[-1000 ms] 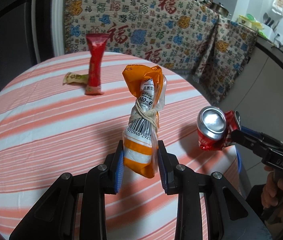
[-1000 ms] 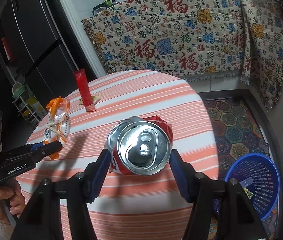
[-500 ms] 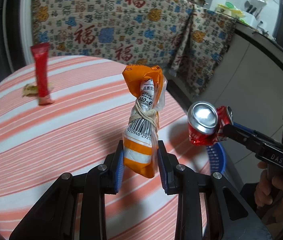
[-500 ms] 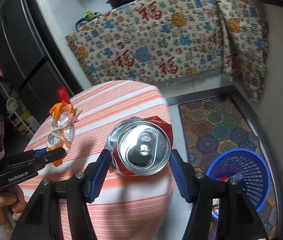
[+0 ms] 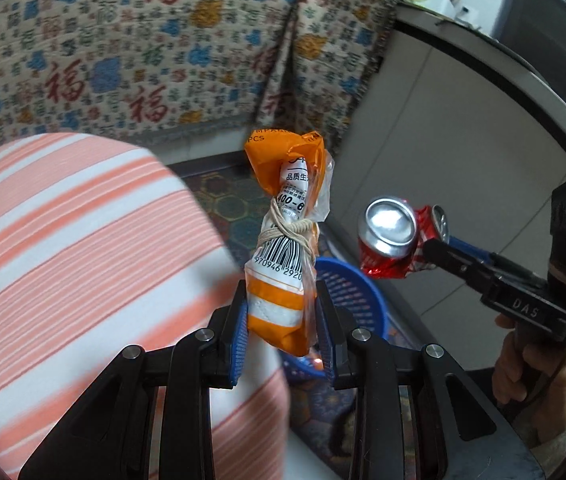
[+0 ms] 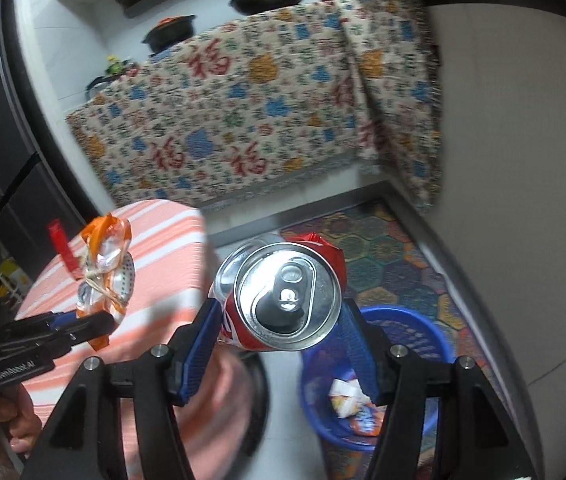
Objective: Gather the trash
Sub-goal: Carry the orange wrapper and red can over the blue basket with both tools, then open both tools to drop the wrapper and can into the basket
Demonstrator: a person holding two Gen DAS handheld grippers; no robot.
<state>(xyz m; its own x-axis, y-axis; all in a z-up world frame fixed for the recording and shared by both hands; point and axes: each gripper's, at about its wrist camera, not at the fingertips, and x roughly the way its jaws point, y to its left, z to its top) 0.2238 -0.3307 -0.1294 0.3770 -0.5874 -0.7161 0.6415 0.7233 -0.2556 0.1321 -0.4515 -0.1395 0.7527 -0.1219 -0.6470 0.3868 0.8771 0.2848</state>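
My left gripper (image 5: 282,316) is shut on an orange and white snack bag (image 5: 287,240) tied with a rubber band, held upright at the table's right edge; it also shows in the right wrist view (image 6: 104,268). My right gripper (image 6: 281,344) is shut on a crushed red soda can (image 6: 287,304), held in the air beside the table; the can also shows in the left wrist view (image 5: 393,240). A blue trash basket (image 6: 423,332) stands on the floor below both, with some wrappers (image 6: 349,394) inside. The basket rim also shows in the left wrist view (image 5: 347,284).
The round table with an orange striped cloth (image 5: 63,248) lies to the left. A red wrapper (image 6: 61,244) stands on it farther back. A patterned blanket (image 6: 243,120) covers the counter behind. A hexagon-patterned mat (image 6: 395,264) lies on the floor by the basket.
Both grippers have swung right, off the table toward the basket, each still holding its item. The basket has come closer and lower in view; the red wrapper has slid to the left edge.
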